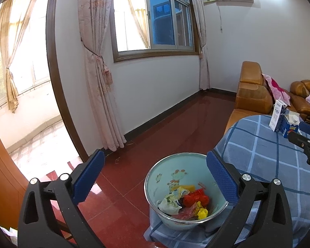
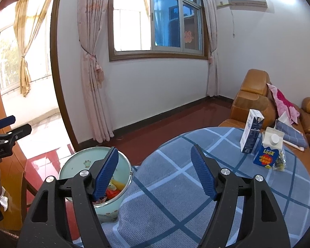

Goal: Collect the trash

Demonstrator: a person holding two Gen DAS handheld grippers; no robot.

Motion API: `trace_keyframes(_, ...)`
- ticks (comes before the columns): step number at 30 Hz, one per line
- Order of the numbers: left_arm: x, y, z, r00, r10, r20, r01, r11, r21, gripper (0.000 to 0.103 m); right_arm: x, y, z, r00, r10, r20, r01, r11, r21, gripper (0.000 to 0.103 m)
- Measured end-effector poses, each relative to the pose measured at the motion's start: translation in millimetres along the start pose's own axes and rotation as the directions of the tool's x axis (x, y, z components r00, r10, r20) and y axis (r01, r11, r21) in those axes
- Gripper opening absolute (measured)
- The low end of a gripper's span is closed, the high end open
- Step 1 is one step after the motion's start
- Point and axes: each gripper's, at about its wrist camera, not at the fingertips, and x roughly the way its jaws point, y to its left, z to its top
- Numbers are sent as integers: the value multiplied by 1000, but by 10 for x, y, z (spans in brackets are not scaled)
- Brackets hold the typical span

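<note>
A pale green trash bin point(image 1: 167, 173) with cartoon prints stands on the floor beside the table and holds several crumpled wrappers point(image 1: 188, 203). My left gripper point(image 1: 155, 184) is open and empty, just above the bin. The bin also shows in the right wrist view point(image 2: 76, 163). My right gripper point(image 2: 155, 174) is open and empty above the table's near edge. On the table stand a white milk carton point(image 2: 251, 131), a blue carton point(image 2: 267, 150) with a white cap, and a small clear wrapper point(image 2: 280, 161) beside it.
A round table with a blue checked cloth point(image 2: 196, 196) fills the lower right. Brown leather sofas point(image 2: 252, 99) with pink cushions stand behind it. The floor point(image 1: 155, 136) is dark red tile. A doorway point(image 1: 31, 103) leads to a balcony at left.
</note>
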Motion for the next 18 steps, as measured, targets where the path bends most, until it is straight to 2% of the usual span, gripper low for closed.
trace_keyframes(18,0,-23,-10,1000,10,2,-10,1000,9,97,-20,27,-13,1000,2,6,-2,1000,-4,76)
